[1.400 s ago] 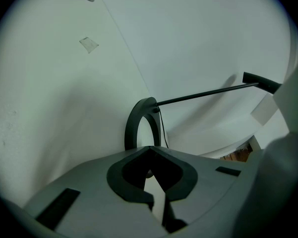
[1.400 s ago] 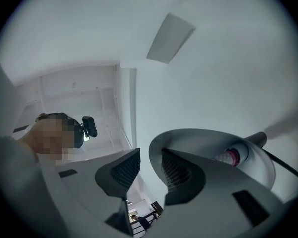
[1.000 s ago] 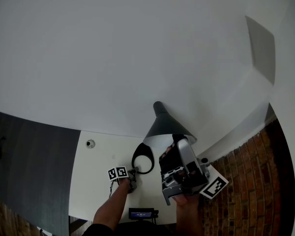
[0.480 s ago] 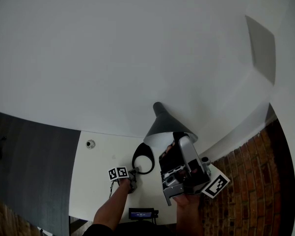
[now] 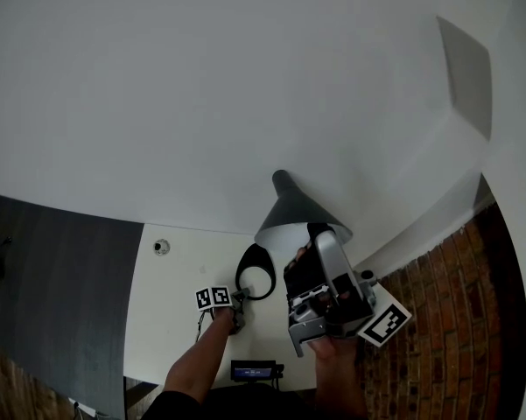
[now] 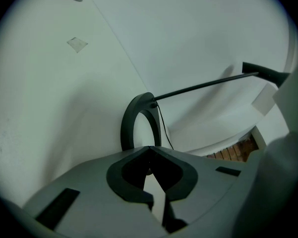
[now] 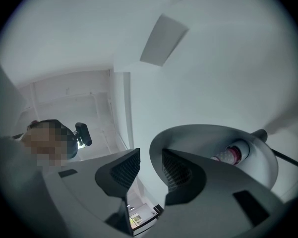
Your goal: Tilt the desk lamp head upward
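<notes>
The desk lamp has a grey cone shade (image 5: 296, 215), a thin arm (image 6: 203, 86) and a black ring base (image 5: 255, 275) on the white desk (image 5: 171, 322). My right gripper (image 5: 312, 234) points up at the shade's lower rim. Its jaws stand narrow, with the rim of the shade (image 7: 154, 150) caught between them. The bulb (image 7: 231, 154) shows inside the cone. My left gripper (image 5: 236, 308) is low on the desk, shut with its tips together and nothing held, right at the near edge of the ring base (image 6: 133, 123).
A round grommet (image 5: 161, 247) sits in the desk at the back left. A dark panel (image 5: 52, 304) borders the desk on the left and brick (image 5: 446, 348) on the right. A small device with a blue display (image 5: 252, 373) lies at the desk's front edge.
My right gripper has risen a little with the shade's rim, and the cone now sits slightly higher and more tilted up. The left gripper has stayed by the ring base.
</notes>
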`<move>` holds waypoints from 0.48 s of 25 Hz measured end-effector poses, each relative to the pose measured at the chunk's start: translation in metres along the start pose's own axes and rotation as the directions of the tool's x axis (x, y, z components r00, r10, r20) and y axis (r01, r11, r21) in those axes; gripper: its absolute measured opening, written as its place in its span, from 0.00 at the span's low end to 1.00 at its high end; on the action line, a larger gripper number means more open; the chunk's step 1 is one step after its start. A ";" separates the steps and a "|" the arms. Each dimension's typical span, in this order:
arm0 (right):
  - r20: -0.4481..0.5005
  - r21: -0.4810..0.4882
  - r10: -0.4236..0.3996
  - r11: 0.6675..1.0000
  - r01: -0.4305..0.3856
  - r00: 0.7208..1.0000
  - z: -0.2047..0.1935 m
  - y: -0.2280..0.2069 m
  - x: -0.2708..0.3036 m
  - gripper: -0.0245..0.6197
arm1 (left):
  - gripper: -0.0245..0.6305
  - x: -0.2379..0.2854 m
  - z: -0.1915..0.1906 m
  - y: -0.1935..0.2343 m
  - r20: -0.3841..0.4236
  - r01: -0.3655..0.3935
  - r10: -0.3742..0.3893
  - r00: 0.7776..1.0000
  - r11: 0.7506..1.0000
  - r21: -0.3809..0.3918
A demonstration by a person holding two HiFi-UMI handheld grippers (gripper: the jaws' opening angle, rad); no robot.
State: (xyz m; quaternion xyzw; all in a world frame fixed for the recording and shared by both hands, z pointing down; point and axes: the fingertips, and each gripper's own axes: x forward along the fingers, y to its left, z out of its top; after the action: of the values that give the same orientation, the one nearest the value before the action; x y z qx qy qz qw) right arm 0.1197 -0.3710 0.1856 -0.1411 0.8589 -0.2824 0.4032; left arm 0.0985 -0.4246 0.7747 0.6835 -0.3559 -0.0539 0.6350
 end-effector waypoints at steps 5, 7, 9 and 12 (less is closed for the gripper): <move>-0.019 -0.039 0.000 0.999 -0.001 1.000 -0.004 0.000 -0.002 0.26 | 0.06 0.004 -0.005 -0.004 -0.030 -0.019 0.021 0.999 0.999 0.043; -0.037 -0.073 -0.011 0.997 0.008 0.999 -0.006 0.000 -0.002 0.26 | 0.06 0.005 -0.006 -0.006 -0.040 -0.030 0.034 0.999 0.996 0.082; -0.045 -0.096 -0.015 0.995 0.010 0.999 -0.007 0.002 -0.002 0.26 | 0.06 0.005 -0.007 -0.006 -0.045 -0.041 0.046 0.998 0.993 0.109; -0.052 -0.095 -0.024 0.995 0.019 0.998 -0.006 0.001 -0.004 0.26 | 0.06 0.006 -0.007 -0.006 -0.045 -0.044 0.050 0.998 0.992 0.114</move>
State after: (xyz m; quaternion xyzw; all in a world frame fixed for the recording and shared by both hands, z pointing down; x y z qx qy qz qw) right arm 0.1181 -0.3660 0.1906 -0.1618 0.8801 -0.2496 0.3701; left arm 0.1084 -0.4225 0.7729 0.7110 -0.3590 -0.0022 0.6047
